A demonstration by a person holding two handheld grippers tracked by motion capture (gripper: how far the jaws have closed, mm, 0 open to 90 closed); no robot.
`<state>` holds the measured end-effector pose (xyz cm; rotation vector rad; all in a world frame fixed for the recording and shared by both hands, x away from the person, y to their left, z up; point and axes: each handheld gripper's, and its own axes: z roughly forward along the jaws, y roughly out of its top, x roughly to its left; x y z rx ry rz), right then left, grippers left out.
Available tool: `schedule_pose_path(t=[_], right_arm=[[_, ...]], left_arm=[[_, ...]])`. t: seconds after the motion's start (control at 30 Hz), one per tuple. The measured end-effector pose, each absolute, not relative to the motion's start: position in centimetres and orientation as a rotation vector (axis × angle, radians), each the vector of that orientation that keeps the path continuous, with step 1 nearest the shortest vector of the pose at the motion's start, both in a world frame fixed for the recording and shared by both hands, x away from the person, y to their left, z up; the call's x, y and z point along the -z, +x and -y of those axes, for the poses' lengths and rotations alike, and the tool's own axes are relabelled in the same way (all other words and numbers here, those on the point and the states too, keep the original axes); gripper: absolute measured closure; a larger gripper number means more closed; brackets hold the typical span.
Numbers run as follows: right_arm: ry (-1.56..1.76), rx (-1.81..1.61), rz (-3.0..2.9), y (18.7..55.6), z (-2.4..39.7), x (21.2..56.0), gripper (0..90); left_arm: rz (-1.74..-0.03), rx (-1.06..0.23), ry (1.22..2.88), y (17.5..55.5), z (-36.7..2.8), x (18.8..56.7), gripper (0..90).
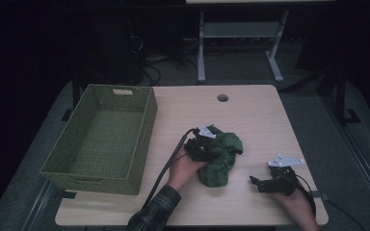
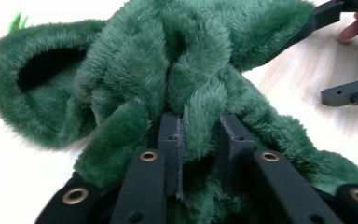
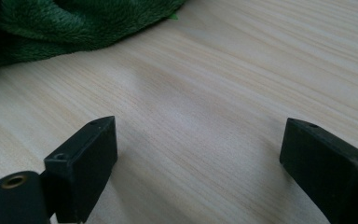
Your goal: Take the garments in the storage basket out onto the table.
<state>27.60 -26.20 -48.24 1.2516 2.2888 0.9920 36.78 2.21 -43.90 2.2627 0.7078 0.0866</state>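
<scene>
A crumpled dark green plush cloth (image 1: 221, 160) lies on the light wooden table (image 1: 255, 120), right of centre. My left gripper (image 1: 206, 147) rests against the cloth's left side, held by a hand in a plaid sleeve. In the left gripper view a thick fold of the cloth (image 2: 168, 60) fills the narrow gap between the jaws of the left gripper (image 2: 200, 123), which pinch it. My right gripper (image 1: 261, 185) sits low over the table near the front right corner, open and empty. Its own view shows the right gripper (image 3: 198, 144) over bare wood, with the cloth's edge (image 3: 51, 23) far off.
A green woven basket (image 1: 147, 127) with nothing inside stands on the table's left half. A round cable hole (image 1: 222, 98) sits near the far edge. A grey table frame (image 1: 241, 33) stands on the floor beyond. The left gripper's cable (image 1: 166, 166) trails toward the front edge.
</scene>
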Motion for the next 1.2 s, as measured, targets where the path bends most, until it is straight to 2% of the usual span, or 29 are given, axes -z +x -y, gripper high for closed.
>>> schedule_pose_path(t=[0.03, 0.07, 0.27, 0.43, 0.6, 0.83, 1.07, 1.2], right_arm=[[1.251, -0.993, -2.291, 27.6, 26.2, 48.2, 10.4], [1.251, -0.993, -2.291, 27.6, 26.2, 48.2, 10.4], [1.249, -0.992, -2.291, 27.6, 26.2, 48.2, 10.4], [1.25, -0.992, -2.291, 27.6, 26.2, 48.2, 10.4], [1.25, -0.992, -2.291, 27.6, 26.2, 48.2, 10.3], [1.25, -0.992, -2.292, 27.6, 26.2, 48.2, 10.4], [1.25, -0.992, -2.29, 27.6, 26.2, 48.2, 10.5], [1.252, -0.991, -2.29, 27.6, 26.1, 48.2, 10.5]], left_arm=[[-0.704, -0.088, 2.261, 36.8, -2.2, 44.0, 66.9], [-0.703, -0.095, 2.256, 36.7, -2.2, 43.9, 66.9], [-0.675, -0.098, 2.224, 36.5, -2.9, 42.9, 43.7], [-0.648, -0.118, 2.223, 35.9, -3.8, 41.6, 33.1], [-0.637, -0.164, 2.204, 35.0, -5.3, 40.7, 30.6], [-0.659, -0.189, 2.188, 34.0, -7.6, 41.4, 29.4], [-0.698, -0.22, 2.159, 33.0, -10.2, 43.3, 30.2], [-0.705, -0.253, 2.133, 32.9, -11.1, 44.1, 33.5]])
